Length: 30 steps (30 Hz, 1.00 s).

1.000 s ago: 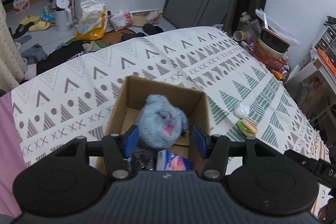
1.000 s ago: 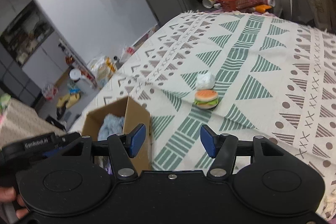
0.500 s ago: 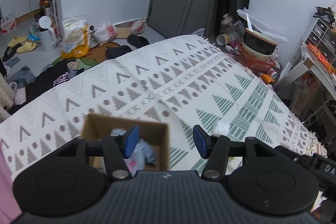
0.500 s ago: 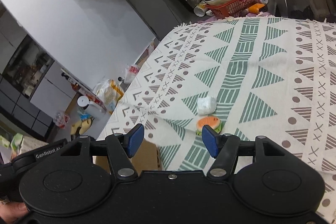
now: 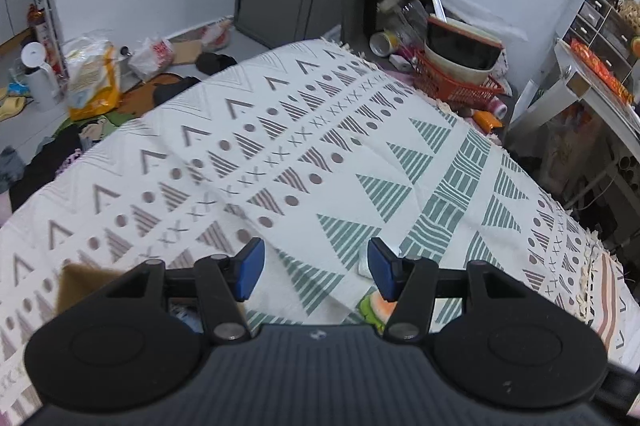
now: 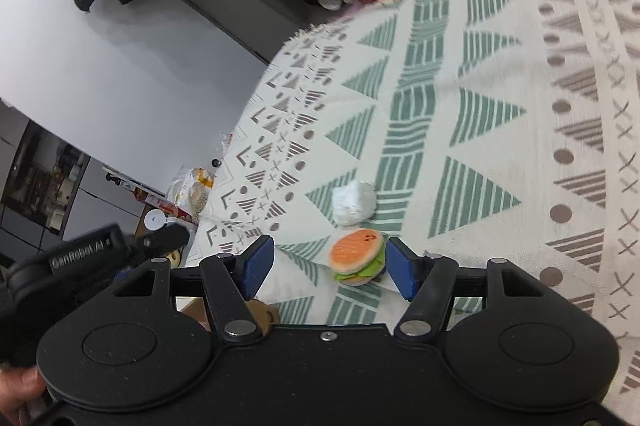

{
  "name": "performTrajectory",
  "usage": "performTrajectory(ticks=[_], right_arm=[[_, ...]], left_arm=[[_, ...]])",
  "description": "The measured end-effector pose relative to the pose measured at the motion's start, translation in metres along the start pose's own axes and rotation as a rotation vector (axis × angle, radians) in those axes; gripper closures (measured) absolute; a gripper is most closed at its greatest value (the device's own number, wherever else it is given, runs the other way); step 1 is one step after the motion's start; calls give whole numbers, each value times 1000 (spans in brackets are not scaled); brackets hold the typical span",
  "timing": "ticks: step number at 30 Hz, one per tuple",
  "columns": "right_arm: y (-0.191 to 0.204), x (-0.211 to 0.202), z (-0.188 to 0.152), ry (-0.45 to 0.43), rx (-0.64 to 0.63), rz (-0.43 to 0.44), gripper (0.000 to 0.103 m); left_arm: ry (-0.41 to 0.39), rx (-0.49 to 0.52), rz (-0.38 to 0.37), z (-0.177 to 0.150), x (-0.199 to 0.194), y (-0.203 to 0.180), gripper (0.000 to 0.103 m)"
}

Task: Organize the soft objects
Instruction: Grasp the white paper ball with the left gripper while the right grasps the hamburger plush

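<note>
Fingers (image 6: pixel 400 268) of the right gripper (image 6: pixel 326 268) are spread, empty; the burger plush (image 6: pixel 356 256) is framed just beyond them, right of centre, nearer than to the left gripper (image 5: pixel 312 268), likewise spread.

Woven matt cloth cover (image 6: pixel 500 154), plush burger (image 6: pixel 357 256), matt cardboard box (image 5: pixel 78 280).

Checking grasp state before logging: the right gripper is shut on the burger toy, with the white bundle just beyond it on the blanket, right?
Not quite. In the right wrist view the right gripper is open, the burger toy lying unclamped between its fingers. The white bundle does lie just beyond.
</note>
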State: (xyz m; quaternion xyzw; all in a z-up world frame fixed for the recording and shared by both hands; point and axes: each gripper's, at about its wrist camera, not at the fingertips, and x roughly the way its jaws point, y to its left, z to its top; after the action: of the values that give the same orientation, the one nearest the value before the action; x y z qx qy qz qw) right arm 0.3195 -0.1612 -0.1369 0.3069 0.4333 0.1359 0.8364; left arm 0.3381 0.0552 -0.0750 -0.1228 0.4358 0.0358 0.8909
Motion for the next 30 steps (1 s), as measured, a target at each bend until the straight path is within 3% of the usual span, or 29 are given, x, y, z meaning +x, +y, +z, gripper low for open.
performTrajectory(ticks=[15,17,18,21,30], right_arm=[[-38,70,-1,149,143,67,43],[-41,78,-3,164,156,63,52],[-43,80,-4,169,166,69,65],[-50,84,-4,182,197,81,75],[-54,80,-3,166,174,82,78]], left_arm=[[124,4,-68,-3,84,-17,48],[141,7,-75,-5,93,-21,48],[151,9,-78,-6,98,-23,48],[157,20,-94,-9,109,-31,48],[174,55,-98,-18,134,-45,48]])
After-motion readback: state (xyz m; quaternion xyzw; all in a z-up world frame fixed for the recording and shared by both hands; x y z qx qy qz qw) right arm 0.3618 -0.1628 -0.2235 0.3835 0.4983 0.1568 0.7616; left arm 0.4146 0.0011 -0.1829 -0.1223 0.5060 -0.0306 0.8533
